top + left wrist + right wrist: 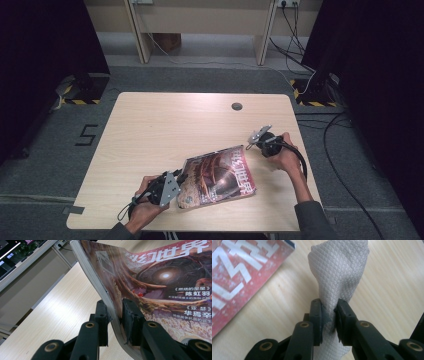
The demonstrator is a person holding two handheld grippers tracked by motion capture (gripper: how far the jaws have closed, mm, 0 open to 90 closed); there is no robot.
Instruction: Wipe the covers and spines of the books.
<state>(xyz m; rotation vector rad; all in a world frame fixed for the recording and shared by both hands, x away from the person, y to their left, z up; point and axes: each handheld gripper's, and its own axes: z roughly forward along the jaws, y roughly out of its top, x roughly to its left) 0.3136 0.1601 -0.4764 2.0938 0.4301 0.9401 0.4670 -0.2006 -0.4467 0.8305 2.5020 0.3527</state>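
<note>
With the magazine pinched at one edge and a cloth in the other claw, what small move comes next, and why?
Probably bring the right claw with its cloth over to the magazine cover and start wiping. The left claw clamps the magazine's edge, steadying it, and the cloth hangs beside it over the table.

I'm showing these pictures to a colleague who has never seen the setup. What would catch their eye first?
Probably the glossy magazine with bold white characters, lying near the front edge of the table, its corner lifted and pinched by the left gripper. Next, the grey quilted cloth clamped in the right gripper, just beyond the magazine's far right corner.
</note>
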